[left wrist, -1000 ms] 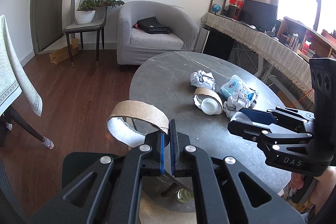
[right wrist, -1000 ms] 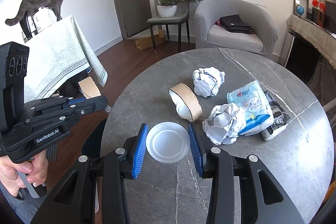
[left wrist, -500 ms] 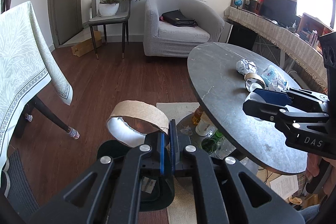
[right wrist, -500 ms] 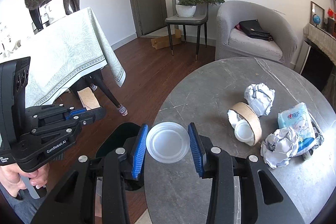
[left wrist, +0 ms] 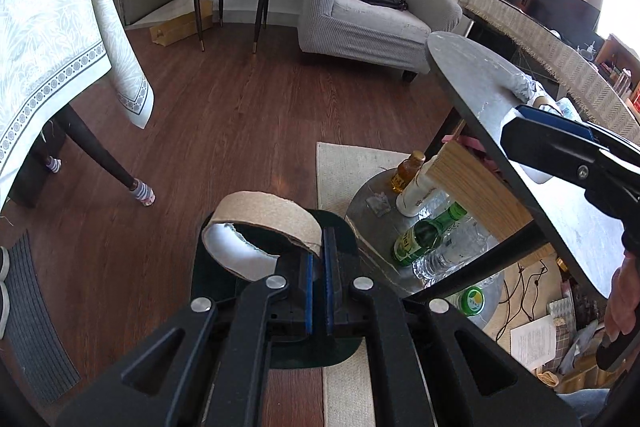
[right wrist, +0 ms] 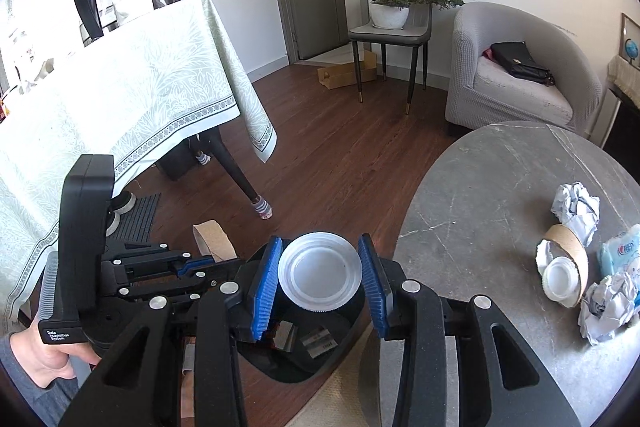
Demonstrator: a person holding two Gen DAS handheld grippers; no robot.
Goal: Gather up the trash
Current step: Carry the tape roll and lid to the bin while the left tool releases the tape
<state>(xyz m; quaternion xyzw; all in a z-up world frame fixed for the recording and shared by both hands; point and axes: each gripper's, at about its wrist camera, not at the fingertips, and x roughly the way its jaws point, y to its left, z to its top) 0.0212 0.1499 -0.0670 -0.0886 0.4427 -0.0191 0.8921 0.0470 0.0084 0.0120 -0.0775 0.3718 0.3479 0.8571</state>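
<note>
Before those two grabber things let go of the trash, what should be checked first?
1. Left hand-held gripper pinching the cardboard ring: ok.
2. Right hand-held gripper clamping the white plastic lid: ok.
3. Ring over the dark bin: ok.
4. Lid over the bin opening: ok.
5. Room left inside the bin: cannot tell.
6. Table cleared: not ok; crumpled paper remains.
</note>
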